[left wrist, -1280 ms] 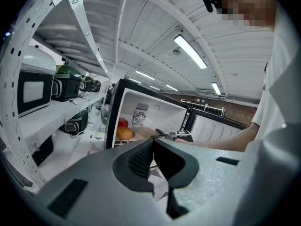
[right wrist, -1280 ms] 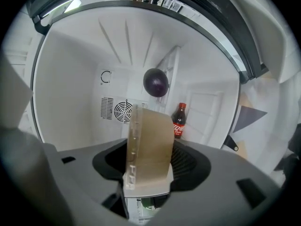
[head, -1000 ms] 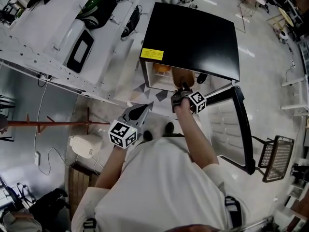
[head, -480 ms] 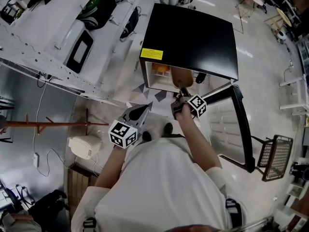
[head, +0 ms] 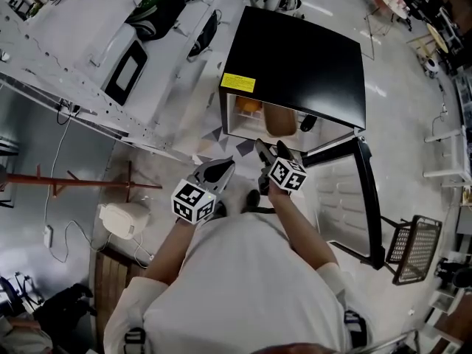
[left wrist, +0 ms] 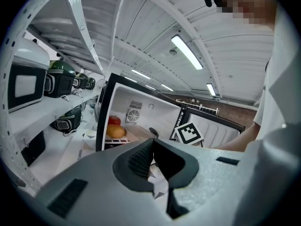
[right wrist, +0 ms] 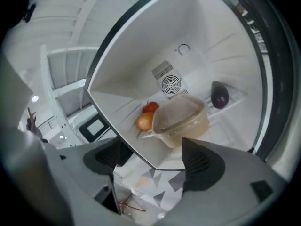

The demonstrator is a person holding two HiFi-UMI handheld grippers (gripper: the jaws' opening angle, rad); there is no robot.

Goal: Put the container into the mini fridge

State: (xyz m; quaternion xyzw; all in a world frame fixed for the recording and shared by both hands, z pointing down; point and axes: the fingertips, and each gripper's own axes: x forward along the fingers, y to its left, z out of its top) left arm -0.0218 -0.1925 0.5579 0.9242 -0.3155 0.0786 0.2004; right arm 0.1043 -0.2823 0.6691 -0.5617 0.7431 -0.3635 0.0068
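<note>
- White racking on the far left holds a microwave, which has no part in this job.
- Next along, the left gripper hangs low in front of the fridge with its jaws pinched together on nothing. It is set back from the opening and is the farther of the two from the cargo.
- Black on top and white inside, the mini fridge stands open.
- The container, a cloudy tan tub with its lid on, sits inside on the fridge floor near the front lip.
- An orange fruit and a red one lie just to its left, and a dark purple item lies behind it to the right.
- The right gripper is just outside the opening. Its jaws have just been opening and now gape wide, with nothing between them.
- The tub lies straight ahead of its fingers and clear of them, and its broader side seems to run across the opening.
- The placing looks done, so a short retreat should come next.
- On the far right, the door is swung fully out. The right hand is the nearer one to close it.
</note>
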